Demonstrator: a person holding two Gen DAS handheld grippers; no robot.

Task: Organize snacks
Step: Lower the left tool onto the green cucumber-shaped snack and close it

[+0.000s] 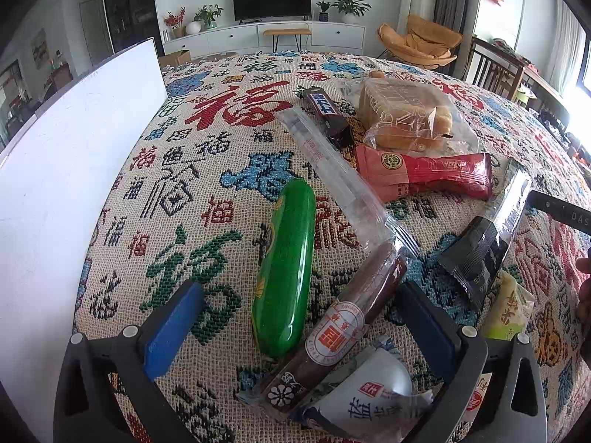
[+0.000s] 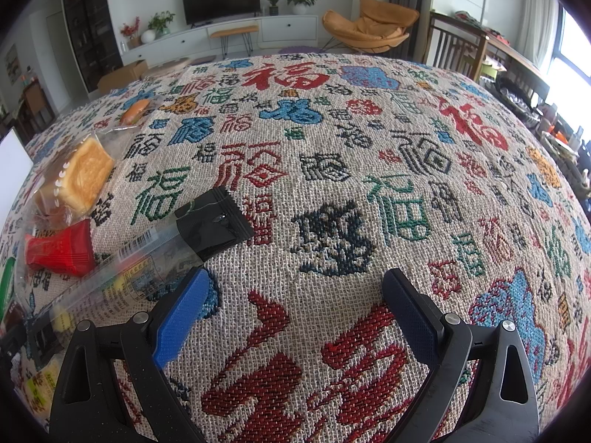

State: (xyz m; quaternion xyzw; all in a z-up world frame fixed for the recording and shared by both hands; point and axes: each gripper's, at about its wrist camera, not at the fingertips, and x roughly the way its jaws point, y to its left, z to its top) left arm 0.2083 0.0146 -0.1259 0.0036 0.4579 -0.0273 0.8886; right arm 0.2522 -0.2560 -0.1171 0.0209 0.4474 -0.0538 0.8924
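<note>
My left gripper [image 1: 295,317] hovers low over patterned tablecloth [image 1: 229,140], jaws spread wide around green sausage [image 1: 286,265] and brown sausage pack [image 1: 343,317], gripping neither. Bagged bread [image 1: 404,112] sits beyond green sausage, inside clear wrapper; red packet [image 1: 424,175] lies just before it. White box [image 1: 74,170] stands left of green sausage, contents hidden. My right gripper [image 2: 295,306] spread, empty, over bare cloth.
</note>
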